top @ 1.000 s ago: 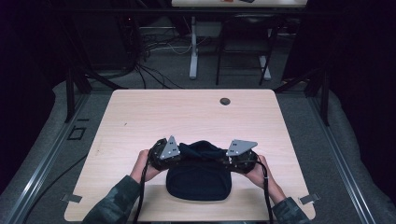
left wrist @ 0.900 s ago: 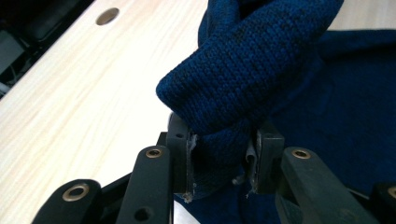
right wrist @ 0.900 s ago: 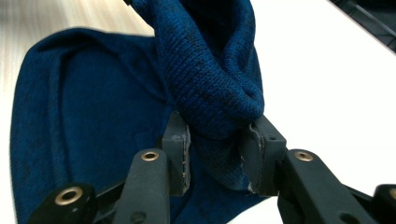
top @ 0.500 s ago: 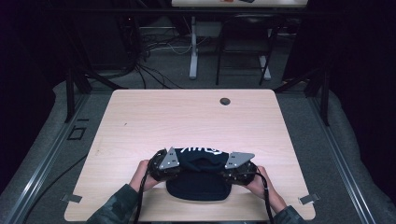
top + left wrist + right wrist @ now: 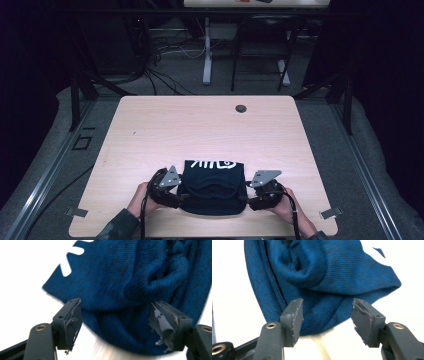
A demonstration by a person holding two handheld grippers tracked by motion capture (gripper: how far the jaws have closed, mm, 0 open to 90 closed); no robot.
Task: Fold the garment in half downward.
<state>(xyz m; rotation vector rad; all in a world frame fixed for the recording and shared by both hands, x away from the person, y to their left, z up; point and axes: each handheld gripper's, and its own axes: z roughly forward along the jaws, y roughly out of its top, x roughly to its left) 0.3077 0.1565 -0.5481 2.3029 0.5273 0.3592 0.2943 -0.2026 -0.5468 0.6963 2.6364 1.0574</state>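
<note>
High view shows me a dim room: grey carpeted floor (image 5: 350,150), black cables (image 5: 165,50) trailing across it behind the desk, and the legs of a second table (image 5: 207,55) at the back. In the middle stands the light wood-grain desk (image 5: 200,130), rectangular with rounded corners, its top smooth and pale, with a small dark round grommet (image 5: 241,108) near the far edge.

At the near edge of the desk lies the dark blue knitted garment (image 5: 212,190), folded into a compact block with white lettering (image 5: 214,164) along its far side. In the left gripper view I see its fine ribbed knit (image 5: 130,285), soft and bunched into rolled folds on one side; in the right gripper view a stitched hem runs down one edge (image 5: 324,277).

My left gripper (image 5: 167,189) sits against the garment's left side and my right gripper (image 5: 260,192) against its right side, each topped with a grey three-cornered plate. Both sets of jaws stand wide apart, with the cloth's edge lying between them and nothing clamped. The grey pads on the jaws (image 5: 160,320) look worn and frayed.
</note>
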